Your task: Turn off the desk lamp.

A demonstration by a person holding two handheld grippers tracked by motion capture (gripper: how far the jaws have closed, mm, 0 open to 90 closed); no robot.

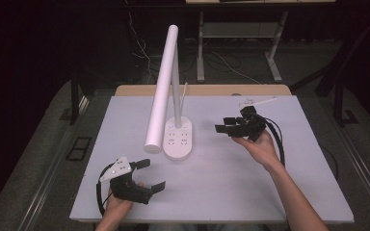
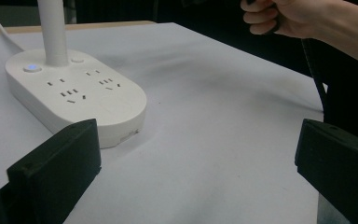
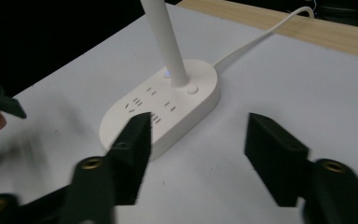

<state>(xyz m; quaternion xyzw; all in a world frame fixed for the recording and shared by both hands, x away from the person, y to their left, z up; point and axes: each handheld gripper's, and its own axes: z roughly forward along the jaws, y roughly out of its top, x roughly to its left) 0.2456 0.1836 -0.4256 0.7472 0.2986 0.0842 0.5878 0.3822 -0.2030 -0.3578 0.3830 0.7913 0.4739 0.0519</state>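
A white desk lamp stands mid-table on an oval base (image 1: 178,138) (image 2: 74,93) (image 3: 161,109) with sockets and two round buttons on top. Its stem (image 3: 165,39) rises from the base, and the long tube head (image 1: 163,89) slants toward the front. My left gripper (image 1: 148,174) (image 2: 196,177) is open near the table's front left, jaws wide apart with nothing between them, pointing at the base. My right gripper (image 1: 227,125) (image 3: 198,149) is open to the right of the base, aimed at it, holding nothing.
The white table top (image 1: 221,183) has a wooden strip along its back edge (image 1: 202,90). The lamp's white cord (image 3: 261,35) runs off the back. A small white item (image 1: 257,101) lies at the back right. Black cables trail from both grippers.
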